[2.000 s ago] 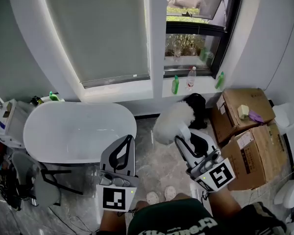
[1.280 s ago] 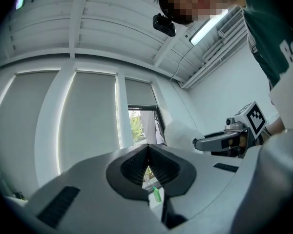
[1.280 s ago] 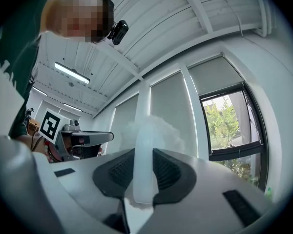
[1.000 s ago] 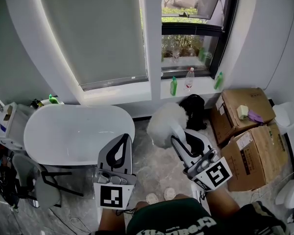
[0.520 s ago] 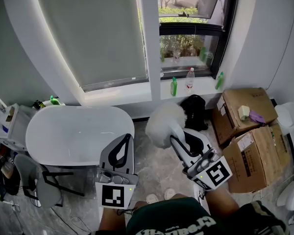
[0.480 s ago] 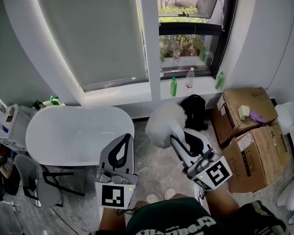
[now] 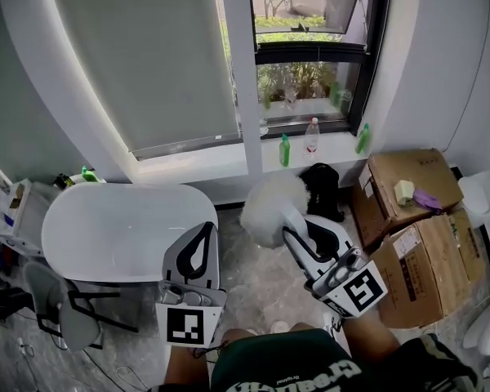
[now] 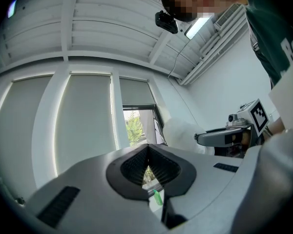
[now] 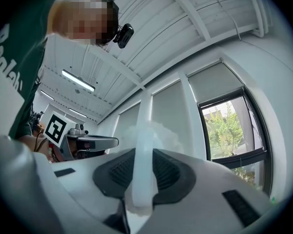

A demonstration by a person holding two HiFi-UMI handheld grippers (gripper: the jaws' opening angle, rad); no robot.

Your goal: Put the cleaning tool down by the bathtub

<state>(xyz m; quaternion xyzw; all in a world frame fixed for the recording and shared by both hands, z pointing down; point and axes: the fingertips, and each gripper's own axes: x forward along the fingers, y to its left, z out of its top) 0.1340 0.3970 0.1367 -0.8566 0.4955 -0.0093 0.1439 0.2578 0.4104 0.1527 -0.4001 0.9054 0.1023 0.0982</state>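
Observation:
The cleaning tool is a fluffy white duster on a pale translucent handle. My right gripper is shut on that handle and holds the duster head up above the floor, just right of the white oval bathtub. In the right gripper view the handle runs upright between the dark pads, with the fluffy head beyond. My left gripper hovers over the tub's right end, its jaws together with nothing in them. In the left gripper view the left gripper points up at the window.
Cardboard boxes stand at the right, and a dark bag under the window sill. On the sill are green bottles and a clear one. A grey chair stands left of my feet. The marble floor lies between tub and boxes.
My right gripper has carried the duster a little to the left, closer to the tub's end. The head view has tilted slightly. The left gripper has hardly moved.

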